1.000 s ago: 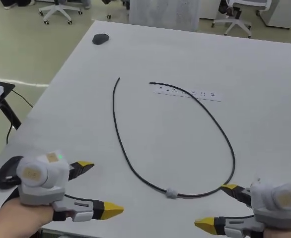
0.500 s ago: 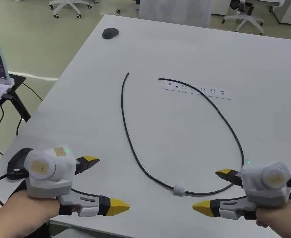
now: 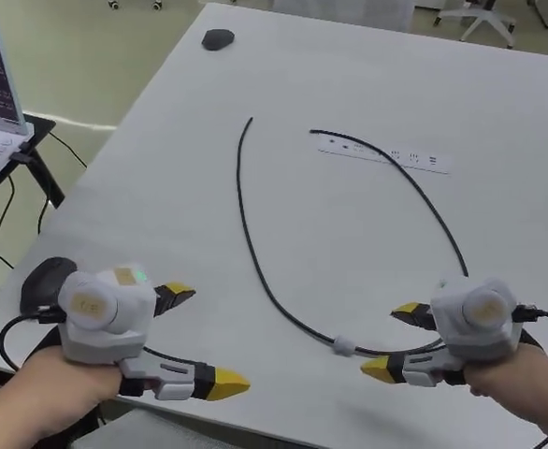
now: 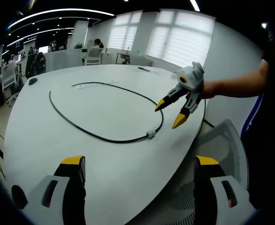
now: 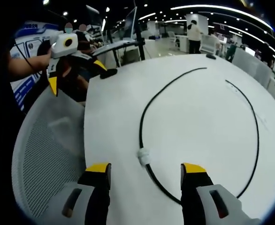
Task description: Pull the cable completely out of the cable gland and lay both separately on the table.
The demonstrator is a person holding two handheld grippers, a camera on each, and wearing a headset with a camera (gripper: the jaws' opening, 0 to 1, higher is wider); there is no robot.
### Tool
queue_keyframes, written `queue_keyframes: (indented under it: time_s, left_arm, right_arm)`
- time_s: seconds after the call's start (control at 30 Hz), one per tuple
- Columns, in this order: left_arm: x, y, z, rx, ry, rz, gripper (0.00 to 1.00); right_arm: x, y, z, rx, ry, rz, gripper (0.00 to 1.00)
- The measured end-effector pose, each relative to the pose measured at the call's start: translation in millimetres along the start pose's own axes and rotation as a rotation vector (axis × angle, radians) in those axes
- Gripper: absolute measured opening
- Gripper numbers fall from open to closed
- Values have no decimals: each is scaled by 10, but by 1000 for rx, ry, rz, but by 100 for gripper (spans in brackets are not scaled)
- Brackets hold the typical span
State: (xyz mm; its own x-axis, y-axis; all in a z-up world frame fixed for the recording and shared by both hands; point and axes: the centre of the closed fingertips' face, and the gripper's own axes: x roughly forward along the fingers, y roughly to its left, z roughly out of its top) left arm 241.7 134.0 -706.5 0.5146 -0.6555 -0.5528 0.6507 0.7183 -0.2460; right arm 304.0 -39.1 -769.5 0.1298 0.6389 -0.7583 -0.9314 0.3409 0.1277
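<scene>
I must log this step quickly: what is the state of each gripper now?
Left yellow-tipped grey gripper: open, holding nothing.
Right yellow-tipped grey gripper: open, empty, near the small grey cable gland.

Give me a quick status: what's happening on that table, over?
Left gripper open, right gripper open, both empty. Cable threaded through gland, flat on table, gland near right gripper. Power strip, mouse far from gland.

White table [image 3: 143, 206]: black cable [image 3: 243, 210] lying in an open loop, pale cable gland [image 3: 344, 347] threaded on it. White power strip [image 3: 386, 155]; mouse [image 3: 218, 38] at far corner.
</scene>
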Motion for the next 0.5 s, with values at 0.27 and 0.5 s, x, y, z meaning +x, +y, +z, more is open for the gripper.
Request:
queue_keyframes:
  time_s: [0.27, 0.5]
  left_arm:
    - [13, -27, 11, 8, 7, -11, 95]
    - [6, -45, -16, 5, 15, -11, 94]
  right_arm:
    - [230, -10, -105, -71, 87, 21, 51]
    - [339, 46, -146, -116, 117, 41, 43]
